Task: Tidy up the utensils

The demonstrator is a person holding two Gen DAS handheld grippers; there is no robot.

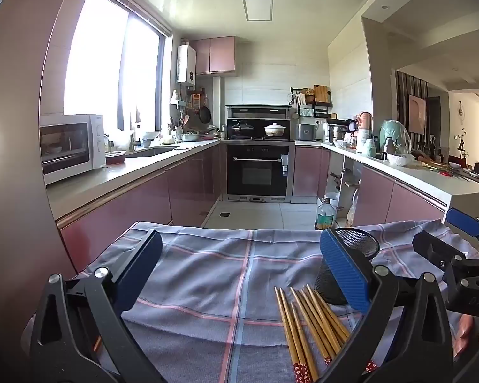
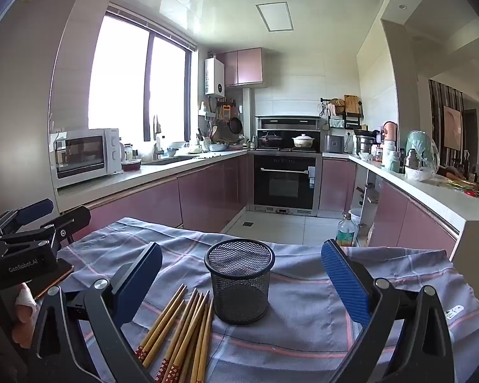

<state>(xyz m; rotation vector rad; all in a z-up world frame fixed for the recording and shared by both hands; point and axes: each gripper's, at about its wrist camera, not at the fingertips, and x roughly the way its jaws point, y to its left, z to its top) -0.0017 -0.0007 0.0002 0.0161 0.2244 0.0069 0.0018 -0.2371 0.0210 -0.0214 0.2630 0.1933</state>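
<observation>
Two grippers are in my hands, both spread wide with nothing between their jaws, and nothing has yet been picked up, so I judge this the very start: the reach for the first chopsticks. The largest thing before me is the checked cloth point(image 2: 303, 287), grey-blue with pink lines, lying under both tools and running ahead of them to its far edge. On it, straight ahead of my right gripper point(image 2: 241, 282) and centred between its blue pads, the black mesh cup point(image 2: 239, 279) stands upright and looks empty. Just to the near left of the cup, close by that gripper's left finger, lie the bamboo chopsticks point(image 2: 182, 328) in a loose fan, patterned red ends toward me, tips pointing at the cup; the nearest tips seem to touch its base, though I cannot be sure. From my left gripper point(image 1: 241, 269) the same chopsticks sit low and to the right, beside its right finger, with the cup partly hidden behind that finger. Next I should dip one gripper to the bundle, close on a few sticks near their middles, and stand them in the cup; the other may need to steady it, for it looks light.
</observation>
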